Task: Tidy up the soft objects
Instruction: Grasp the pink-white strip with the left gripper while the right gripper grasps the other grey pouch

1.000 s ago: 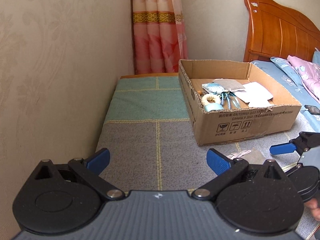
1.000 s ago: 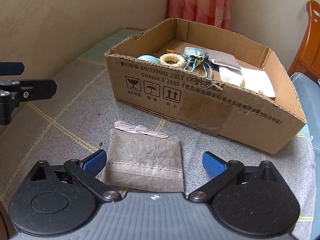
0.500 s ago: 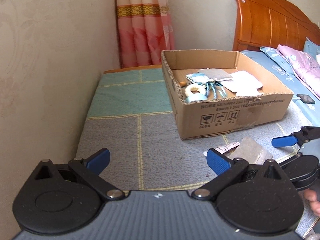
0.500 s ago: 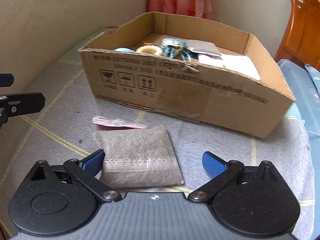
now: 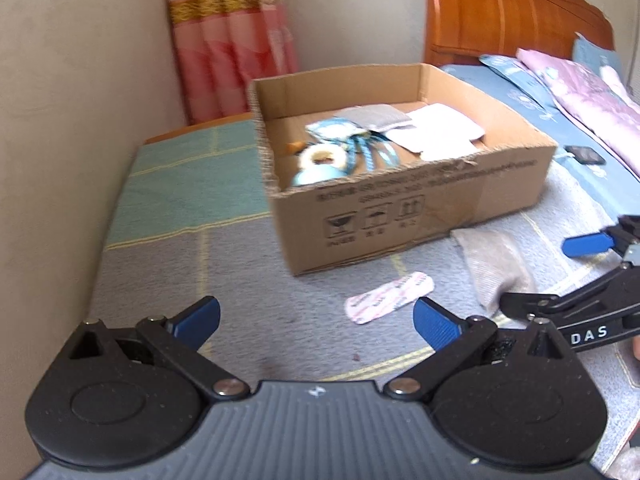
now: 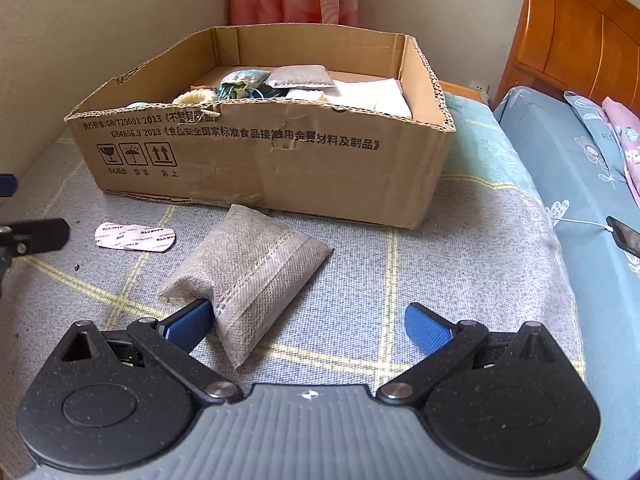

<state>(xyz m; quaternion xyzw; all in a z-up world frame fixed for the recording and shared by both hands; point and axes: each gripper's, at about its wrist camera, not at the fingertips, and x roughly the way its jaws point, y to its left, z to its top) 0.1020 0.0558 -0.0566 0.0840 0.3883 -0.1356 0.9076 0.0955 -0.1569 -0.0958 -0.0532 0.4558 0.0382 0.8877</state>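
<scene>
Right gripper (image 6: 308, 322) is sitting low over the grey-and-teal checked blanket (image 6: 460, 248), jaws spread wide and gripping nothing. Its left blue fingertip (image 6: 188, 320) is touching the near end of the grey woven fabric pouch (image 6: 248, 272), tucked under the pouch's lifted edge; the right fingertip is standing well apart from the pouch on bare blanket.

The pouch is lying diagonally on the blanket, its far corner just beside the front wall of the brown corrugated cardboard box (image 6: 260, 160). A small pink-and-white printed foil packet (image 6: 134, 237) is lying flat on the blanket near the pouch, toward the wall-side edge.

The box is open-topped and is holding a second grey pouch (image 6: 302, 77), a teal patterned cloth pouch with cords (image 6: 242, 80), a cream ring (image 6: 192, 98), a pale blue round object (image 5: 316, 174) and white flat pads (image 6: 376, 96), all resting against one another.

Left gripper (image 5: 316, 316) is hovering above the blanket on the wall side, jaws wide apart, nothing between them. In its view the packet (image 5: 390, 297) is lying just ahead of its right fingertip.

A black phone on a white cable (image 6: 624, 236) is lying on the blue floral bedsheet (image 6: 580, 184) past the blanket's far-side edge, by the wooden headboard (image 6: 580, 40)
</scene>
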